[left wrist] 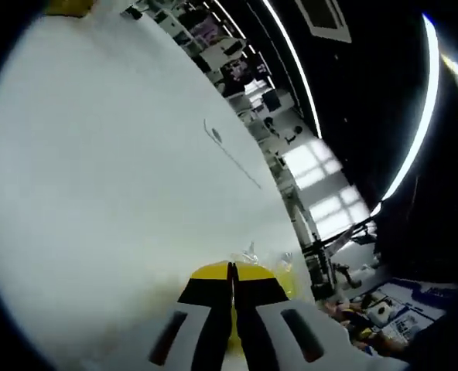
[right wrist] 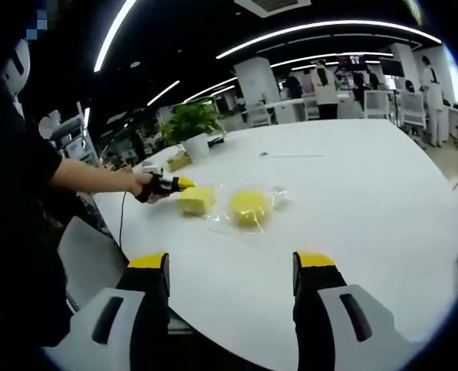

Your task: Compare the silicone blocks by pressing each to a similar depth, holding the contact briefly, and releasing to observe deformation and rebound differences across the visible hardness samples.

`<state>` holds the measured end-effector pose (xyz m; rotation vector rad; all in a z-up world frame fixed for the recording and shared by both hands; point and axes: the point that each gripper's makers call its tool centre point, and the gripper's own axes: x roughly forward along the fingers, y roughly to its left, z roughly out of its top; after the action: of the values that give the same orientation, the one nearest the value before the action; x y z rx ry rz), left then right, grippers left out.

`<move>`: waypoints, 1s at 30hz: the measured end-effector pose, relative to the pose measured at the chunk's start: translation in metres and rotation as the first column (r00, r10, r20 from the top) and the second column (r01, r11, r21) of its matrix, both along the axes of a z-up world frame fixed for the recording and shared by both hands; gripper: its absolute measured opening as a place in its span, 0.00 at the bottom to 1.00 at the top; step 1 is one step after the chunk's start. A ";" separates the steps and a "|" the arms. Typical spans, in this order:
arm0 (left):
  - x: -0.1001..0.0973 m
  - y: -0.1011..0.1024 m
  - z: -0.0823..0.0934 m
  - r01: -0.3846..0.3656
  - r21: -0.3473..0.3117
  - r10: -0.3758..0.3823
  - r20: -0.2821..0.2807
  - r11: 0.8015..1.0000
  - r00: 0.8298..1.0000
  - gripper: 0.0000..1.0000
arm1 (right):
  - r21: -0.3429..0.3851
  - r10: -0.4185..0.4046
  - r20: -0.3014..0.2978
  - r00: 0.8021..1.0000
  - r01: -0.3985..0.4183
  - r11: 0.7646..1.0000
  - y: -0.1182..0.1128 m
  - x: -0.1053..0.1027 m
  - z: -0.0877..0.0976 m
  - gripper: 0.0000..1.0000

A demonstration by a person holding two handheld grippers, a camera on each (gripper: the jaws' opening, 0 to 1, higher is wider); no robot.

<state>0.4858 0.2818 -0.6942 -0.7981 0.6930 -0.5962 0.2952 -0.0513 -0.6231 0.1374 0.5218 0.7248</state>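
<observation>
Silicone blocks (right wrist: pixel 196 199) (right wrist: pixel 250 207) side by side on white table (right wrist: pixel 353 201); left gripper (right wrist: pixel 184 184), jaws pressed together, against squarer block; right gripper (right wrist: pixel 230 267) spread, well back. Risk: sideways push sliding block, spoiling depth.

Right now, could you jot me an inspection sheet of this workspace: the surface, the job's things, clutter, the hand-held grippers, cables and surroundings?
Surface: white table, with a thin dark mark on it.
Job's things: two yellow silicone blocks, a squarish block and a rounder block, lying on clear plastic wrap.
Clutter: potted plant and a small box at the far edge.
Grippers: left hand-held gripper shut, its tips against the squarish block; right hand-held gripper open, held back from the blocks.
Cables: a dark cable hangs over the table edge near the person's hand.
Surroundings: open office with desks, chairs, ceiling light strips and people standing in the background.
</observation>
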 end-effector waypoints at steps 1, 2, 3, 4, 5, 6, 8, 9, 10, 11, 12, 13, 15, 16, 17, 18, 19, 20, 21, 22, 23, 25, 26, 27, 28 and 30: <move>-0.002 -0.002 0.012 0.014 0.000 -0.014 0.038 1.000 0.999 0.00 | 0.001 0.001 0.003 1.000 -0.001 1.000 0.000 0.000 0.000 0.59; -0.004 -0.004 0.020 0.032 0.006 -0.033 0.071 0.999 0.997 0.00 | 0.002 0.001 0.005 1.000 -0.001 1.000 0.000 0.000 0.001 0.59; -0.006 -0.006 0.027 0.042 0.006 -0.042 0.091 0.999 0.995 0.00 | 0.004 0.003 0.005 1.000 -0.003 1.000 0.000 0.000 0.001 0.59; -0.008 -0.009 0.036 0.052 0.019 -0.054 0.119 0.998 0.991 0.00 | 0.005 0.005 0.005 1.000 -0.006 1.000 0.001 0.000 0.001 0.58; -0.011 -0.011 0.042 0.067 0.028 -0.070 0.131 0.997 0.989 0.00 | 0.004 0.008 0.006 1.000 -0.008 1.000 0.001 0.000 0.001 0.58; -0.015 -0.013 0.051 0.084 0.050 -0.091 0.161 0.995 0.983 0.00 | 0.004 0.012 0.009 1.000 -0.013 1.000 0.002 0.001 0.001 0.58; -0.021 -0.018 0.066 0.102 0.054 -0.111 0.186 0.993 0.976 0.00 | 0.005 0.020 0.016 1.000 -0.020 1.000 0.004 0.002 0.003 0.58; -0.023 -0.020 0.073 0.121 0.071 -0.133 0.215 0.990 0.968 0.00 | 0.009 0.027 0.023 0.999 -0.027 1.000 0.005 0.003 0.006 0.58; -0.027 -0.025 0.083 0.142 0.094 -0.161 0.248 0.985 0.955 0.00 | 0.011 0.035 0.031 0.999 -0.035 0.999 0.007 0.003 0.008 0.58; -0.030 -0.028 0.089 0.156 0.104 -0.179 0.264 0.982 0.948 0.00 | 0.012 0.038 0.038 0.999 -0.039 0.999 0.008 0.003 0.010 0.58; -0.035 -0.031 0.098 0.175 0.123 -0.204 0.285 0.977 0.936 0.00 | 0.013 0.041 0.044 0.998 -0.042 0.999 0.009 0.003 0.012 0.58; -0.036 -0.032 0.100 0.178 0.130 -0.209 0.289 0.976 0.934 0.00 | 0.013 0.042 0.046 0.998 -0.043 0.999 0.009 0.003 0.012 0.58; -0.042 -0.035 0.109 0.193 0.180 -0.242 0.315 0.965 0.918 0.00 | 0.020 0.047 0.057 0.997 -0.049 0.999 0.010 0.002 0.015 0.58; -0.045 -0.035 0.114 0.194 0.215 -0.259 0.339 0.957 0.904 0.00 | 0.021 0.050 0.060 0.997 -0.051 0.998 0.010 0.002 0.016 0.58; -0.047 -0.035 0.120 0.184 0.225 -0.257 0.361 0.957 0.896 0.00 | 0.021 0.054 0.063 0.997 -0.055 0.998 0.010 0.001 0.017 0.58; -0.049 -0.035 0.125 0.187 0.235 -0.265 0.369 0.954 0.891 0.00 | 0.023 0.056 0.065 0.996 -0.058 0.998 0.011 0.000 0.018 0.59; -0.053 -0.036 0.133 0.191 0.243 -0.276 0.386 0.951 0.880 0.00 | 0.026 0.059 0.068 0.996 -0.061 0.998 0.011 0.000 0.018 0.59; -0.056 -0.036 0.139 0.199 0.250 -0.289 0.403 0.948 0.868 0.00 | 0.026 0.062 0.072 0.995 -0.064 0.998 0.012 -0.001 0.019 0.59; -0.061 -0.039 0.149 0.214 0.259 -0.310 0.426 0.942 0.850 0.00 | 0.027 0.067 0.078 0.995 -0.070 0.997 0.014 -0.001 0.020 0.59; -0.066 -0.042 0.155 0.230 0.268 -0.331 0.438 0.935 0.836 0.00 | 0.031 0.074 0.080 0.994 -0.077 0.997 0.015 -0.002 0.022 0.59; -0.071 -0.047 0.164 0.245 0.293 -0.361 0.461 0.924 0.811 0.00 | 0.034 0.079 0.083 0.993 -0.082 0.996 0.017 -0.003 0.023 0.59; -0.079 -0.054 0.174 0.252 0.343 -0.403 0.500 0.905 0.767 0.00 | 0.042 0.095 0.091 0.991 -0.099 0.994 0.022 -0.005 0.027 0.59; -0.084 -0.060 0.185 0.264 0.344 -0.419 0.530 0.901 0.737 0.00 | 0.046 0.099 0.089 0.991 -0.104 0.994 0.023 -0.005 0.028 0.59; -0.087 -0.063 0.191 0.271 0.339 -0.423 0.547 0.901 0.722 0.00 | 0.060 0.112 0.082 0.990 -0.117 0.991 0.028 -0.006 0.030 0.59; -0.089 -0.066 0.197 0.275 0.343 -0.431 0.562 0.898 0.706 0.00 | 0.064 0.119 0.082 0.989 -0.125 0.990 0.031 -0.007 0.031 0.59; -0.095 -0.073 0.209 0.296 0.352 -0.455 0.583 0.888 0.672 0.00 | 0.066 0.137 0.095 0.986 -0.144 0.987 0.037 -0.007 0.035 0.59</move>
<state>0.3905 0.2088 -0.4851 -0.1719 0.2525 -1.0927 0.2883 -0.0144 -0.5882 0.1359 0.4221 0.8842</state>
